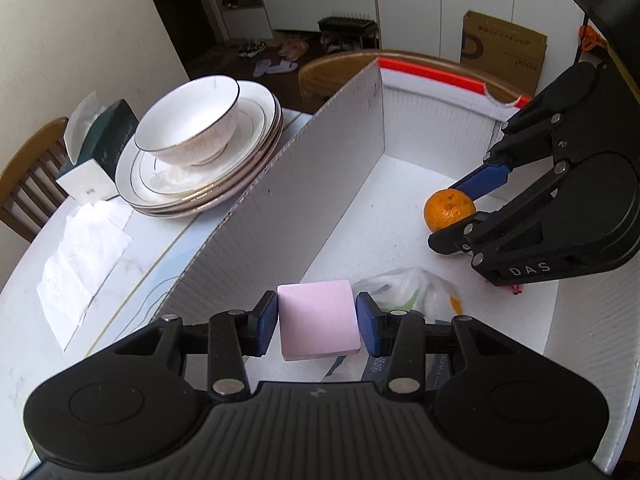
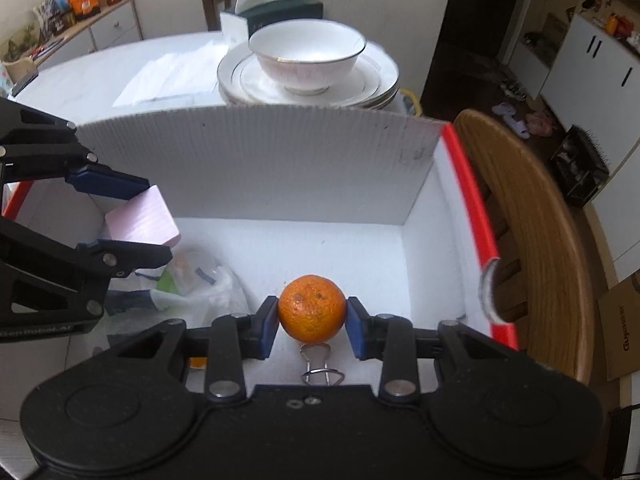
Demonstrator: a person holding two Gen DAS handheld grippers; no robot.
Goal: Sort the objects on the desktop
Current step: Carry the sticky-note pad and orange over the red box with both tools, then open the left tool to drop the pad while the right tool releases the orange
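Both grippers hang inside a white corrugated box with a red rim. My left gripper is shut on a flat pink block, its blue pads pressing the block's two sides. In the right wrist view the same pink block shows at the left, between the left gripper's fingers. My right gripper is shut on an orange, held above the box floor. From the left wrist view the orange sits between the right gripper's fingers at the far right.
On the box floor lie a clear plastic bag and a metal binder clip. Outside the box stand stacked white plates with a bowl, a tissue box and paper sheets. A wooden chair is beside the box.
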